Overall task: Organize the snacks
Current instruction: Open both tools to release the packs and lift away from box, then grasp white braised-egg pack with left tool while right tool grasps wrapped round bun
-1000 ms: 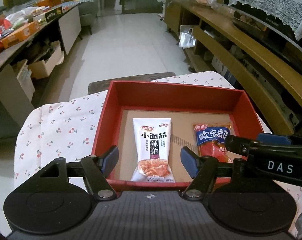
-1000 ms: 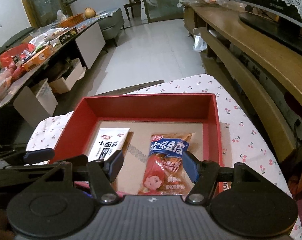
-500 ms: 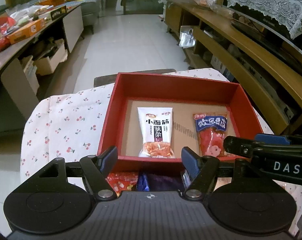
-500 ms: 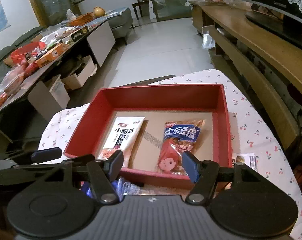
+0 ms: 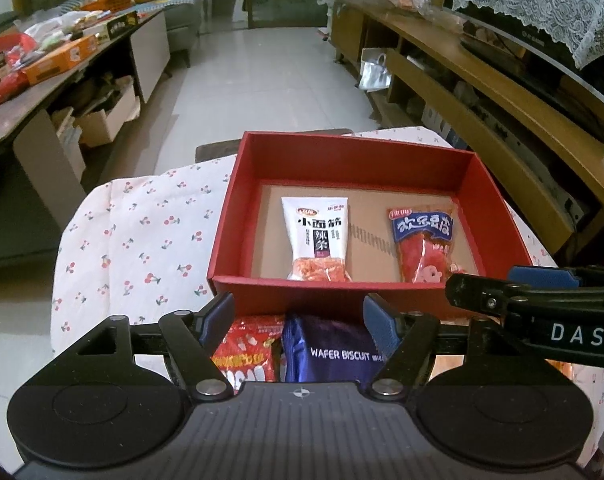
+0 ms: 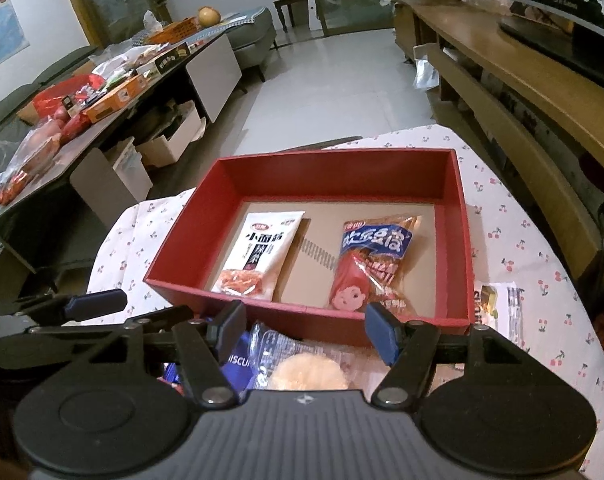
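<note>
A red box [image 5: 254, 184] [image 6: 457, 208] on the cherry-print cloth holds a white snack packet [image 5: 319, 236] [image 6: 264, 252] on the left and a blue-and-red packet [image 5: 423, 242] [image 6: 371, 264] on the right. My left gripper [image 5: 300, 318] is open and empty, just short of the box's near wall, above a red packet [image 5: 246, 360] and a purple wafer biscuit pack [image 5: 333, 352]. My right gripper [image 6: 307, 326] is open and empty, above a clear-wrapped round cracker [image 6: 305, 372].
The cherry-print tablecloth [image 5: 134, 240] covers a small table. A printed packet [image 6: 497, 304] lies right of the box. A cluttered side table [image 5: 42, 64] stands at the left, wooden shelving [image 5: 501, 100] at the right, tiled floor beyond.
Both grippers have pulled back from over the box toward me. The loose packets in front of the box have come into view. Both packets stay in the box.
</note>
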`<state>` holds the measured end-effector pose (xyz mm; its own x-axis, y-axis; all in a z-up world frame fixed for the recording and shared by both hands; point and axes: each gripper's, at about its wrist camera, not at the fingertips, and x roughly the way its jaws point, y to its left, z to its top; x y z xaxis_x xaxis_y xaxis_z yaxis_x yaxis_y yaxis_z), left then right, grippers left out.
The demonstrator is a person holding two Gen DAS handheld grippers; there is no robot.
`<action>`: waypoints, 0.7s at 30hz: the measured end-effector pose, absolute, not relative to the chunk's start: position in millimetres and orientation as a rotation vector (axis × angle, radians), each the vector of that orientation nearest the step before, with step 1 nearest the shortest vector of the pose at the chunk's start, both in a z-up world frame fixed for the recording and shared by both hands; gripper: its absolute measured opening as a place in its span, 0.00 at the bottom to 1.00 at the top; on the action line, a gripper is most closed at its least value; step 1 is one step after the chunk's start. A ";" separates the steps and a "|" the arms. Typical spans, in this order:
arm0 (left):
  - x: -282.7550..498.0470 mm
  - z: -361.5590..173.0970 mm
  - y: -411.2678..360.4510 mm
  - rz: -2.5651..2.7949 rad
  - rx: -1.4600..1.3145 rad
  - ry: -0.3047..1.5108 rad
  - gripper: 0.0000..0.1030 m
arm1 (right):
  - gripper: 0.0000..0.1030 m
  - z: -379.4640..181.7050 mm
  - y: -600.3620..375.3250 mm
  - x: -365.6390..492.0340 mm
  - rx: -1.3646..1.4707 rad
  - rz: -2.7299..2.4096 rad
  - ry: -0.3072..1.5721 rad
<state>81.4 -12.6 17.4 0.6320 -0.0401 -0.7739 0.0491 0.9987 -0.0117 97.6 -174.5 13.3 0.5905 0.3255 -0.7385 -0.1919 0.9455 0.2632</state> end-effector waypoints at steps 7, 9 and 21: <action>64.8 10.4 -2.9 -0.043 -0.002 0.920 0.79 | 0.73 6.7 -168.1 89.1 0.140 0.330 0.926; 59.8 6.8 0.5 -0.044 -0.005 0.940 0.81 | 0.74 4.5 -165.5 86.4 0.126 0.337 0.937; 24.7 -20.3 17.6 -0.007 -0.078 1.079 0.82 | 0.79 -3.2 -158.3 79.4 0.074 0.346 0.992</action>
<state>24.7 17.6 -20.3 0.4721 -0.0442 -0.8804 -0.0320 0.9972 -0.0672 79.4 -158.3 -3.2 0.4975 0.3189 -0.8067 -0.2518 0.9430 0.2175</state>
